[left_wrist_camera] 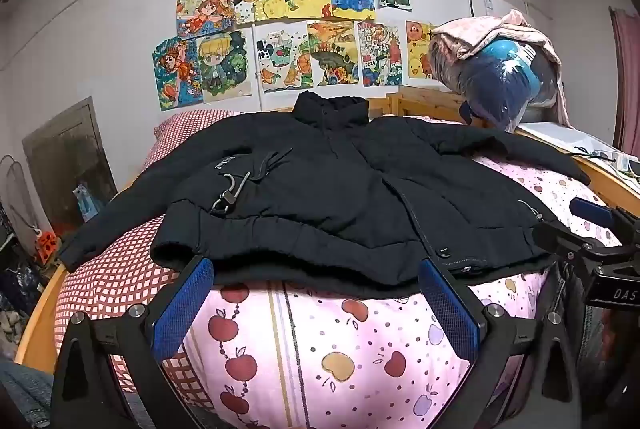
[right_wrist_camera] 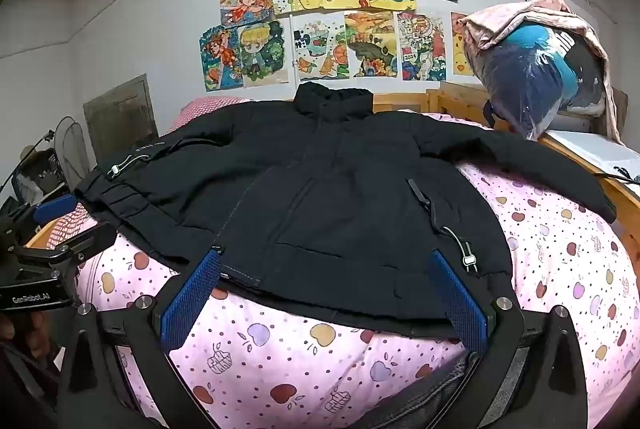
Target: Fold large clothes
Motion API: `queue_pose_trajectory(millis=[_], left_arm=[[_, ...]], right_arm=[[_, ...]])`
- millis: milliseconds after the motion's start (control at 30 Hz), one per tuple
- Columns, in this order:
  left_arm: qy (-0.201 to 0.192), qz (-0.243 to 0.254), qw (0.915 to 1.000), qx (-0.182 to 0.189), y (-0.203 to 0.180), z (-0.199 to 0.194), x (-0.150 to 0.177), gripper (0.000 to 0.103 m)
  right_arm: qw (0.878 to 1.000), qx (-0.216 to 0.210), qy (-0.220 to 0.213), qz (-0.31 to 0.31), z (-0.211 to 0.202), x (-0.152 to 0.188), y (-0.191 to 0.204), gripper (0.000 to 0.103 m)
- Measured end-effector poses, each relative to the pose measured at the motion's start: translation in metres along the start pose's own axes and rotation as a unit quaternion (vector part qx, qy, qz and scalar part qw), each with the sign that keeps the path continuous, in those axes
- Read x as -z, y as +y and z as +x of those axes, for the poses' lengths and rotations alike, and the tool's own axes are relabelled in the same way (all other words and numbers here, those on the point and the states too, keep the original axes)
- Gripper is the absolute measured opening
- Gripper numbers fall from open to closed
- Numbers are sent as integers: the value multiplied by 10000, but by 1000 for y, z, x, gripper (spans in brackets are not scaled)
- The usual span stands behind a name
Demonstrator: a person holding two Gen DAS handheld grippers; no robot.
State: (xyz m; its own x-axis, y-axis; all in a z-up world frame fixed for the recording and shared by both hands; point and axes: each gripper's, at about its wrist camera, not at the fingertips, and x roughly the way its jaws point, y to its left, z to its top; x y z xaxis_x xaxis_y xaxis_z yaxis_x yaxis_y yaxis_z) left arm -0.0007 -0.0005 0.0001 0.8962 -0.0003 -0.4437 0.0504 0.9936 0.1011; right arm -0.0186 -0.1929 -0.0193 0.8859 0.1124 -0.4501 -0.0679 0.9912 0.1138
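On pink bedspread [left_wrist_camera: 320,341], black jacket [left_wrist_camera: 320,189] spread flat, bagged bedding [left_wrist_camera: 504,81] behind

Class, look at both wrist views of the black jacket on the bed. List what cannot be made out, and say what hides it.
- Jacket back: both views, it lies face up on the bedding.
- Chest lettering: both views, too small to read.
- Bagged bundle contents: both views, glare on the plastic and a pink cloth draped over it.
- Right sleeve cuff: left wrist view, behind the right gripper.
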Motion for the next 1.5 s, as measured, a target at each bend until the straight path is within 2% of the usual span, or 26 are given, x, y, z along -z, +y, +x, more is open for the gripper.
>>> queue_pose_trajectory(millis=[1500], left_arm=[[-26, -97, 9999, 102, 0, -3, -1, 103]], right_arm=[[10000, 26, 50, -36, 2, 3, 5, 102]])
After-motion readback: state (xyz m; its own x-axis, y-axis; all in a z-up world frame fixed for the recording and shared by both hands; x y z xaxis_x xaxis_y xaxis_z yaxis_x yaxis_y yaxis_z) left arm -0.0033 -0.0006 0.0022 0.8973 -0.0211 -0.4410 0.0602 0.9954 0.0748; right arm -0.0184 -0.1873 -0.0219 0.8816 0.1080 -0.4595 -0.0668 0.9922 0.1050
